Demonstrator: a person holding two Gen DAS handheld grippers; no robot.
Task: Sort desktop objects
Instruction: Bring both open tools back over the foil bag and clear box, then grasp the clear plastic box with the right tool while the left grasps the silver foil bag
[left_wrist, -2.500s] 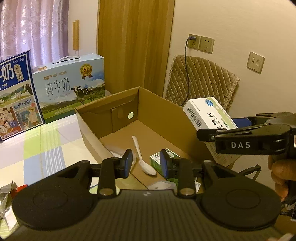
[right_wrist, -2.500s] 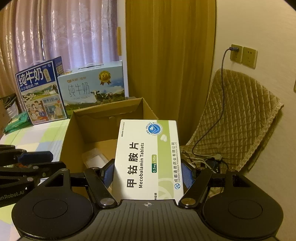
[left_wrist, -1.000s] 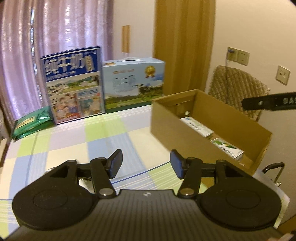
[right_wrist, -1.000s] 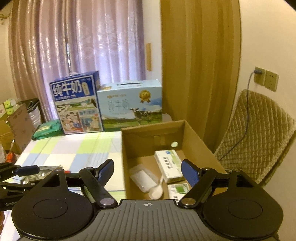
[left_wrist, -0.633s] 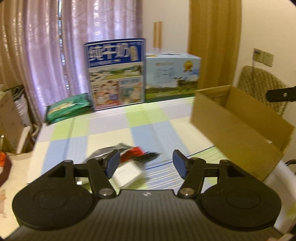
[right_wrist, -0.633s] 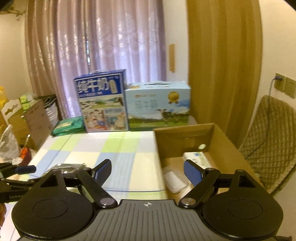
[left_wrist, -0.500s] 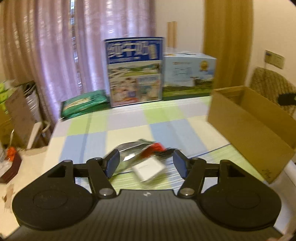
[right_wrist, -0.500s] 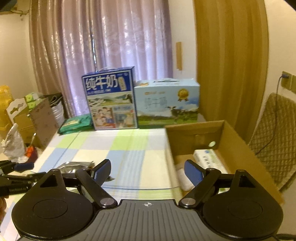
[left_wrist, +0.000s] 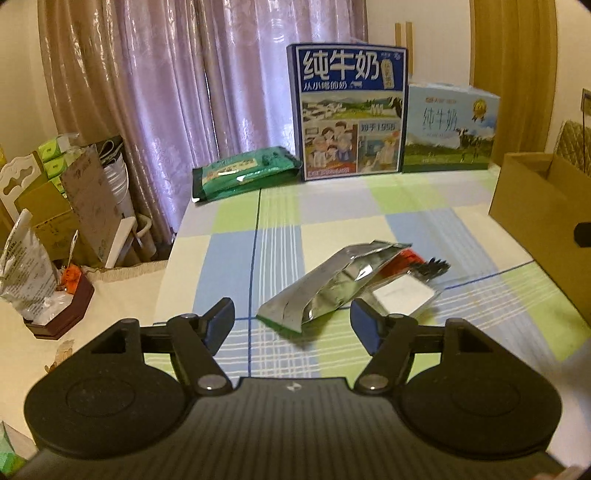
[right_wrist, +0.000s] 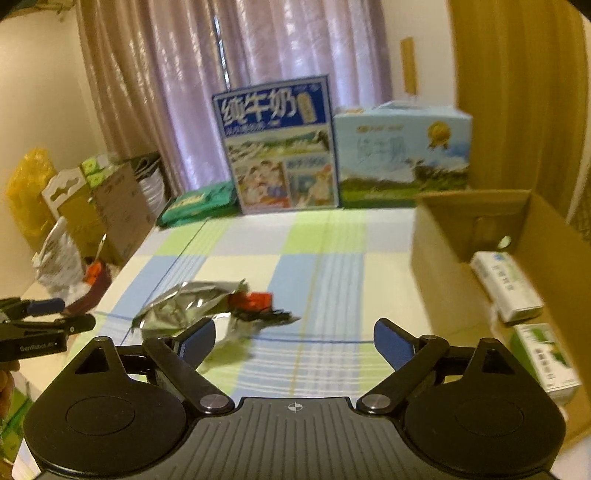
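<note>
My left gripper (left_wrist: 291, 320) hangs with fingers wide and empty before the foil pouch (left_wrist: 328, 286) near the counter's middle. It looks light, crinkly and slippery; I'd pinch its flat sealed end. My right gripper (right_wrist: 294, 341) is wide, empty.

Window: covered by a shiny pink-purple curtain (left_wrist: 177, 92), pale light coming through it.
Walls: plain cream (right_wrist: 40, 81).
Right side: wide wooden panel (right_wrist: 517, 92), wall socket (left_wrist: 585, 99) beside it, quilted chair back (left_wrist: 574, 146) below.
Table: checked cloth (left_wrist: 332, 210) in green, blue and cream.
Left of the table: cardboard cartons (right_wrist: 110, 206) standing against the curtain.
</note>
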